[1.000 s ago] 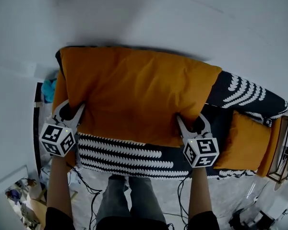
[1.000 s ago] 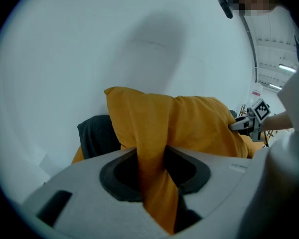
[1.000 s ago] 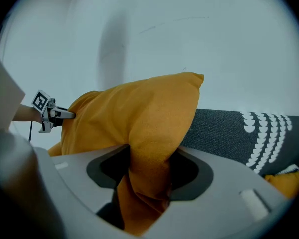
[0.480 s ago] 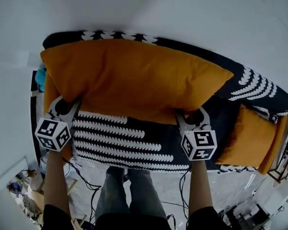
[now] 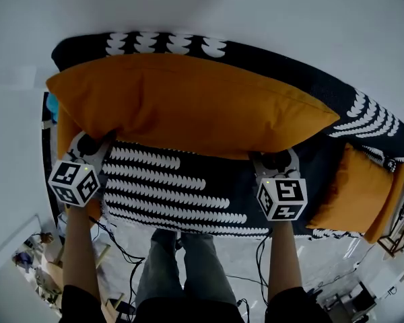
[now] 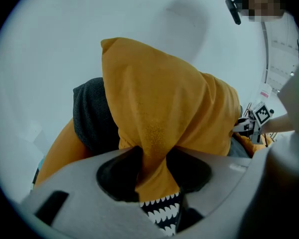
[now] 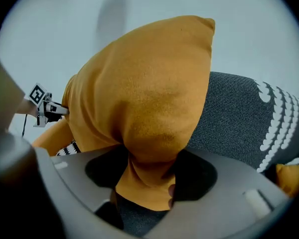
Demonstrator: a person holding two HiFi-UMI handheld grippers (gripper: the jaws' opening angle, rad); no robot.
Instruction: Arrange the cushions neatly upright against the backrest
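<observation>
Head view first: holding the cushion [image 5: 188,106] by its near long edge, left gripper [image 5: 93,143] at one corner, right gripper [image 5: 276,160] at the other. Spanning most of the sofa [image 5: 175,194], broad orange face turned up to the camera, far edge up along the backrest [image 5: 161,44]. Looks about in place lengthwise, though not let go (hard to say from above whether resting on the seat or hanging just over it). Off at the right end, a small cushion [image 5: 353,187], slumped low and apart from the cushion, by the look not yet dealt with. More orange tucked behind the left gripper, possibly a third one; too hidden to call.

Left gripper view: pinching a bunched corner of orange cloth between jaws just now opening a touch, fabric squeezed on both sides all the same. Rising tall ahead against the pale wall [image 6: 50,59], with the dark backrest just beside.

Right gripper view: same story at the other corner, nipping a thick fold, pads pressing into the cloth. Standing upright in front of the grey backrest.

Judging progress: about halfway. One cushion nearly set, with release and a straightening nudge to come. Then the small cushion to stand up against the backrest.
</observation>
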